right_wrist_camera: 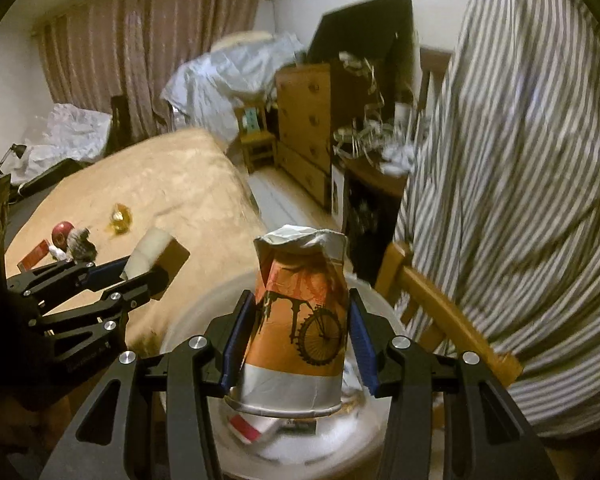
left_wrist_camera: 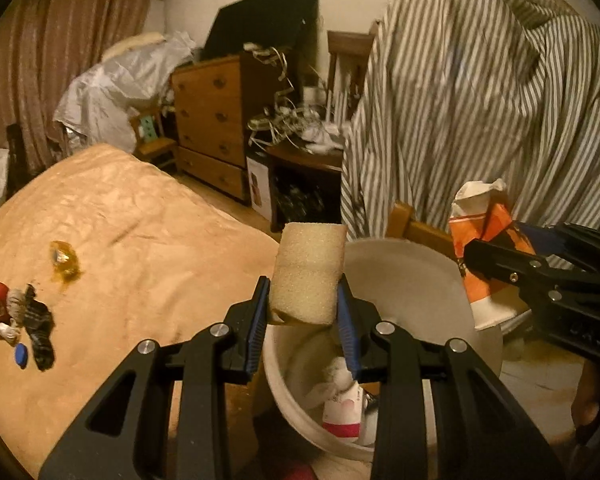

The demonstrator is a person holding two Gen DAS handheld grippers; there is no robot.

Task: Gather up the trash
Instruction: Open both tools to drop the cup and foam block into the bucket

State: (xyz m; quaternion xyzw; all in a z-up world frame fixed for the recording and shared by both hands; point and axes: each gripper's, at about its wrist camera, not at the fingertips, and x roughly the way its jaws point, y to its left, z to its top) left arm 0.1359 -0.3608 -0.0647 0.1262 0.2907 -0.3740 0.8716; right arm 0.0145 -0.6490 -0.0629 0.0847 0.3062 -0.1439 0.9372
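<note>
Left gripper [left_wrist_camera: 304, 312] pinches a pale rectangular foam sponge [left_wrist_camera: 308, 276] tight between its blue pads, right above the round white plastic bin [left_wrist_camera: 420, 280]. Right gripper [right_wrist_camera: 296, 336] clamps a crushed orange paper cup with a bicycle print [right_wrist_camera: 300, 320], upside down, over the same bin [right_wrist_camera: 188, 320]. More scraps lie on the tan blanket [left_wrist_camera: 140, 220]: a yellow crumpled wrapper [left_wrist_camera: 64, 262] and a small blue cap [left_wrist_camera: 21, 357].
</note>
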